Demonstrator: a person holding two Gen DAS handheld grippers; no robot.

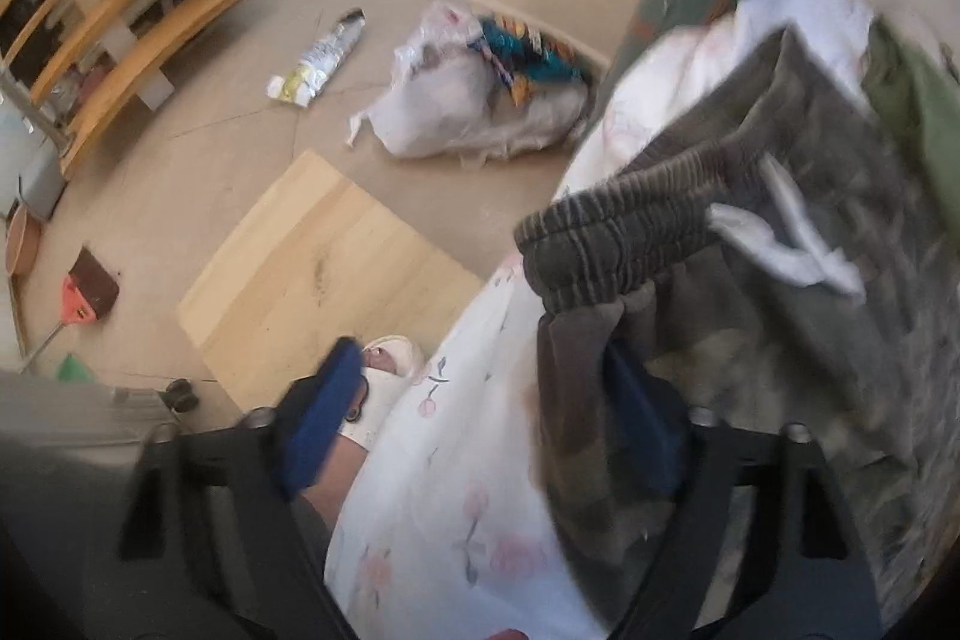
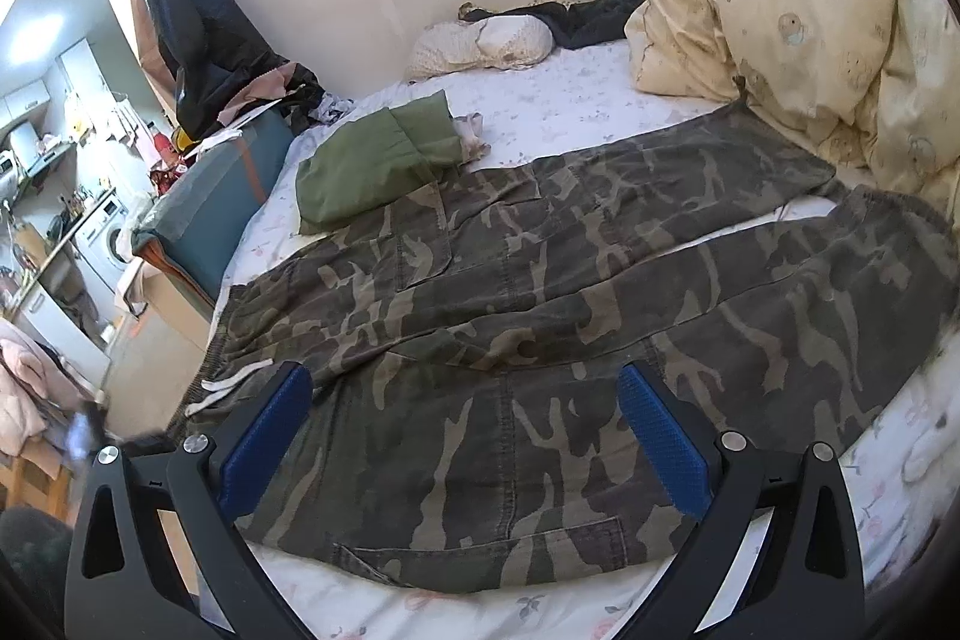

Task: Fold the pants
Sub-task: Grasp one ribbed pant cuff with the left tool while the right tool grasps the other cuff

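Right wrist view: camouflage pants (image 2: 540,268) lie spread flat across the flowered bedsheet (image 2: 540,118), directly under and ahead of the right gripper (image 2: 468,430), whose blue pads stand wide apart and hold nothing. Left wrist view: the left gripper (image 1: 486,418) hangs at the bed's edge, jaws apart, the bunched elastic waistband (image 1: 624,232) just beyond its right finger.

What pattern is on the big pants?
Green-and-brown camouflage on the pants, clearest in the right wrist view.
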